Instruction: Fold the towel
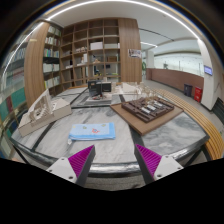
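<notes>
The gripper (pixel 114 160) hung above the near edge of the marble surface (pixel 170 130), its jaws spread wide and holding nothing. The light blue towel (pixel 92 130) lay flat just beyond them, a little to the left, well clear of the brown tray (pixel 148 108) farther right. To start well, it seemed best to drop low toward 1 near corner, slide 1 finger under the edge, and pinch only a single layer before lifting.

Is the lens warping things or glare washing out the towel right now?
Gripper view: strong fisheye bend, table edges and bookshelves curve; ceiling lights bright but no glare on the light blue towel; open gripper fingers sharp.
</notes>
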Motion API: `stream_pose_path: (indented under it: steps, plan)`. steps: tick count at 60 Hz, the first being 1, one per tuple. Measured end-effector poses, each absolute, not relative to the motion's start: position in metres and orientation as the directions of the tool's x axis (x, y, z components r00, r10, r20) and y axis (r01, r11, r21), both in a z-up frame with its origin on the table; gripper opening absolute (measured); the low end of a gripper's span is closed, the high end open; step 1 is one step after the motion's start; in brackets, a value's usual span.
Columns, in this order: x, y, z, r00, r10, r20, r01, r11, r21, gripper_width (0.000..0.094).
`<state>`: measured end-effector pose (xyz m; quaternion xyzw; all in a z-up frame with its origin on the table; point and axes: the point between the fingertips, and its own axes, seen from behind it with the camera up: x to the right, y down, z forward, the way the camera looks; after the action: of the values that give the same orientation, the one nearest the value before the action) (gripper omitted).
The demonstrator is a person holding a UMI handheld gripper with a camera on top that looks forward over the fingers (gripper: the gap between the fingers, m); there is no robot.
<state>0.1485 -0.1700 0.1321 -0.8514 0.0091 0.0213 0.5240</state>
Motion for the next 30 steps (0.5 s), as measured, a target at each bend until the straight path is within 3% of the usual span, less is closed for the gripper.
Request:
stream_pose_path:
  steps: [15, 30]
  plan:
    - [0.136, -0.151, 0.113, 0.998, 0.032, -0.062, -0.039, -0.479, -0.877, 0.0822]
    - [0.051, -0.094, 0.098, 0.986, 0.145, -0.079, -0.001, -0.477, -0.879, 0.0821]
